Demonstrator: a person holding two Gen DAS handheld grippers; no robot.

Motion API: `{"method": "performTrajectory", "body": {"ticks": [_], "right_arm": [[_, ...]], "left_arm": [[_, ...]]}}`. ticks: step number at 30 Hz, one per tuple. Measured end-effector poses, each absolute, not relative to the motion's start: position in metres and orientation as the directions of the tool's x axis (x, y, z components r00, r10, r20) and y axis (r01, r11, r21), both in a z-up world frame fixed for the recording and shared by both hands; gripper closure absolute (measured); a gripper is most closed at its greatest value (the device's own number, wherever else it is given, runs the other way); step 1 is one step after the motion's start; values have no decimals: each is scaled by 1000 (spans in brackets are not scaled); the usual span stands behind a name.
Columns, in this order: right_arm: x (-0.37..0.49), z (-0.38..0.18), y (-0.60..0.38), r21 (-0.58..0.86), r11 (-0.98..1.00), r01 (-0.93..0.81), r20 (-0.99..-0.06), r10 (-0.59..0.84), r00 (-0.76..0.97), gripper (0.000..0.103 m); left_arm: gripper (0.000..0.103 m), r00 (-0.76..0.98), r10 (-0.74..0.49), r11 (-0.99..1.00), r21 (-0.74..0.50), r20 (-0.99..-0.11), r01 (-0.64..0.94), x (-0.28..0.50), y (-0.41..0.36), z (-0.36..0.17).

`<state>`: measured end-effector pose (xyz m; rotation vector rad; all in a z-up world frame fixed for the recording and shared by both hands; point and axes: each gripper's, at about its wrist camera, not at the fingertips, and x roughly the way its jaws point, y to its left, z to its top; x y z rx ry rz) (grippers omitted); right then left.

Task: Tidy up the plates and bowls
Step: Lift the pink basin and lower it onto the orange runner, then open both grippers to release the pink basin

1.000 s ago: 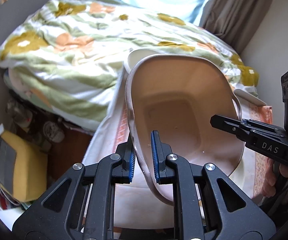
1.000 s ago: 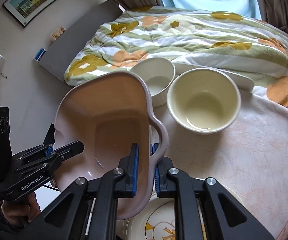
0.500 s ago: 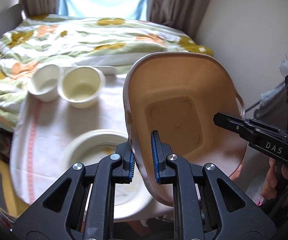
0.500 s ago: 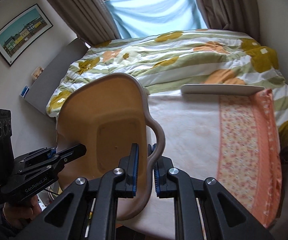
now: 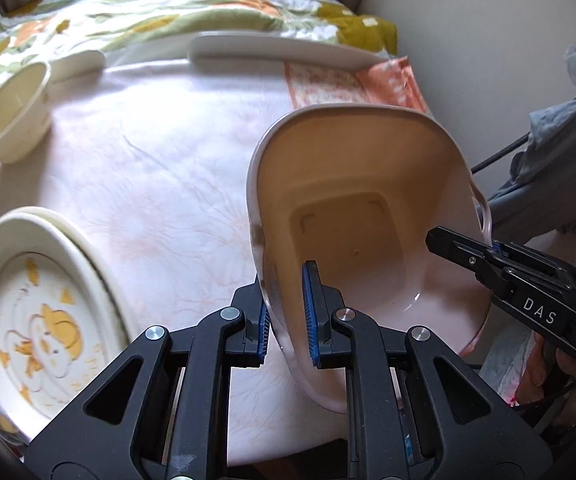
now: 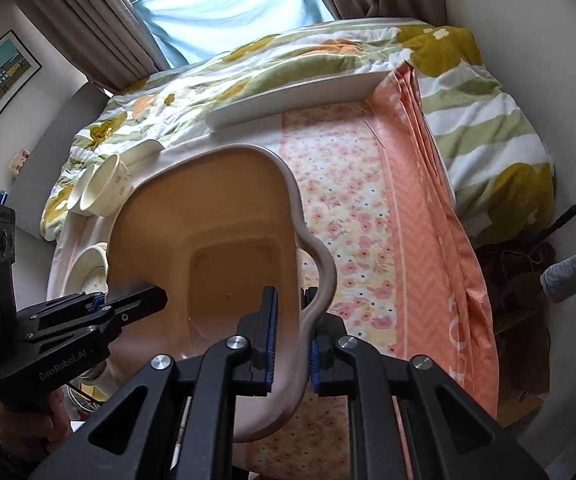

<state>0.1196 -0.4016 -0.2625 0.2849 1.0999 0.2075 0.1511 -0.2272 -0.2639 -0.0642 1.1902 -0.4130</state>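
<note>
Pads of my left hand-held gripper [image 5: 288, 312] pinch one rim of the big pink tub [image 5: 360, 232], and my right hand-held gripper [image 6: 290, 336] pinches the other rim by its wavy handle. Both are squeezed tight on the tub, and it hangs tipped between them, with nothing inside.

A second ago the tub was up by the flowery bed blanket [image 5: 208, 4] and near the two small bowls [image 5: 12, 112]. Now I have swung it across, and it hangs above the orange side of the desk [image 6: 368, 208]. The bowls sit far off to the left, and the duck plate [image 5: 44, 320] sits on another plate at the near left. A long white tray [image 5: 272, 50] lies at the far edge.

I think this bare spot is where the tub should go down. Then the plates and bowls can go in it.
</note>
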Motion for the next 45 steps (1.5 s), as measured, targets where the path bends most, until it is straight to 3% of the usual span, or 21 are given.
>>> {"method": "performTrajectory", "body": {"ticks": [19,20,22,23,24,26,28,30,33,40,45], "right_arm": [[116,-294,-424,329,942,-70,-856,329,399,91],[117,-294,-424,329,941,-78,-856,332,395,91],[116,-294,-424,332,938,-100,-854,344,391,90],[116,-293,-424,329,938,-110,-852,345,395,89],[115,-293,-423,325,938,-119,-851,345,397,83],[114,-293,-422,315,940,-130,-849,341,404,63],[112,-291,-423,319,937,-139,-839,348,418,24],[109,-288,-424,318,936,-150,-829,351,435,9],[102,-280,-424,305,937,-171,-813,349,465,3],[82,-229,-414,291,923,-252,-739,384,554,2],[84,-167,-391,267,889,-373,-677,448,584,2]], "left_arm": [[87,288,-272,941,-192,-918,277,164,-251,-288],[83,287,-270,942,-191,-919,277,165,-251,-288],[64,293,-255,945,-174,-922,276,169,-254,-288],[43,302,-247,947,-163,-921,275,171,-256,-287],[29,316,-244,949,-158,-917,274,171,-255,-285],[21,339,-245,950,-156,-908,270,172,-255,-280],[20,344,-246,951,-157,-906,268,173,-254,-276],[19,351,-239,954,-150,-905,261,174,-252,-272],[19,373,-238,955,-147,-897,257,173,-248,-261],[18,464,-232,968,-157,-855,195,153,-221,-197],[4,577,-189,981,-132,-795,140,134,-179,-137]]}}
